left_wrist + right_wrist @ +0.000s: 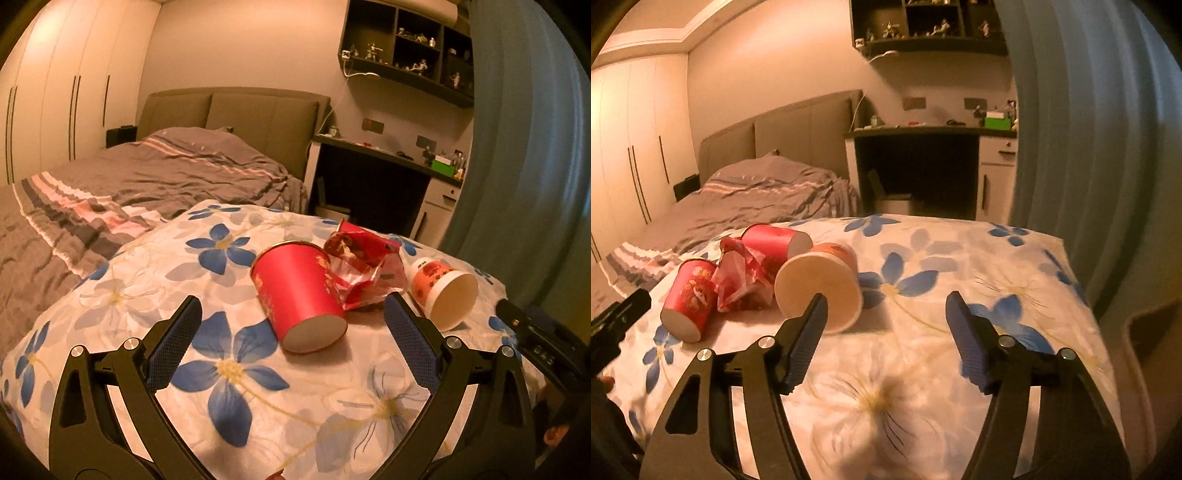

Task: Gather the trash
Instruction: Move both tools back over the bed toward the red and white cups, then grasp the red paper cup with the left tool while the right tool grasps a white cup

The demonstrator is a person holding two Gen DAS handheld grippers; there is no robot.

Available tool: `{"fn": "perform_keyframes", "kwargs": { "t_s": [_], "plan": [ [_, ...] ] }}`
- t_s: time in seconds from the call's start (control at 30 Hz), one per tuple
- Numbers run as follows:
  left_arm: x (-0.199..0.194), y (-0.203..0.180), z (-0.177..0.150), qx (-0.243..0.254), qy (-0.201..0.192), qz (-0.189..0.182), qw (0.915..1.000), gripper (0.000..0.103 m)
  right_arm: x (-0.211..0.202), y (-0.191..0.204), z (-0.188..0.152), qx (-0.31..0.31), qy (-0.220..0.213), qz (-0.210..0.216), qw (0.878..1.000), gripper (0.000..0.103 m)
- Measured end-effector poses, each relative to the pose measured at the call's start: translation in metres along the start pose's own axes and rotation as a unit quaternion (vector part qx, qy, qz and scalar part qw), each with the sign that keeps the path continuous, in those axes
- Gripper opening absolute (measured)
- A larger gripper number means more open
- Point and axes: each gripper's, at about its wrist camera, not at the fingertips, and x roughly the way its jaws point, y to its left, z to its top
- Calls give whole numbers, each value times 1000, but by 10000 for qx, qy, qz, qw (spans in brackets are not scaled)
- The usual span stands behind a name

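A red paper cup (299, 295) lies on its side on the blue-flowered cloth (236, 402), base towards me. My left gripper (293, 300) is open, its fingers either side of that base without touching it. Behind the cup sits a crumpled red wrapper (360, 266), and to the right a white and orange cup (443, 291) lies tipped over. In the right wrist view my right gripper (887, 297) is open and empty. The white cup (818, 288) lies just left of its left fingertip. Beyond it are the wrapper (742, 277), the red cup (689, 295) and a second red cup (775, 240).
A bed with a grey striped duvet (147, 173) lies beyond the cloth, wardrobes (55, 110) to its left. A dark desk (373, 177) and wall shelf (406, 48) stand at the back right. A blue curtain (524, 147) hangs close on the right.
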Motion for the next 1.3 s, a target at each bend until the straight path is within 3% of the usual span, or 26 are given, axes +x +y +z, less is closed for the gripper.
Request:
{"fn": "perform_keyframes", "kwargs": {
  "t_s": [0.2, 0.33, 0.53, 0.63, 0.9, 1.3],
  "plan": [
    [19, 1, 5, -103, 279, -166, 9994, 97, 30, 14, 12, -157, 258, 59, 9995, 51],
    [34, 4, 7, -243, 505, -265, 9981, 97, 41, 21, 16, -265, 357, 90, 9990, 34],
    [51, 8, 10, -394, 725, -334, 9960, 97, 49, 26, 13, -338, 500, 154, 9981, 18],
    [58, 11, 10, -445, 830, -345, 9950, 92, 49, 25, 13, -316, 487, 180, 9981, 12],
    [67, 16, 5, -536, 1121, -597, 9905, 62, 46, 27, 12, -373, 447, 234, 9980, 4],
    [38, 25, -3, -572, 843, -565, 9932, 60, 14, 14, 2, -240, 225, 162, 9993, 4]
  ]
}}
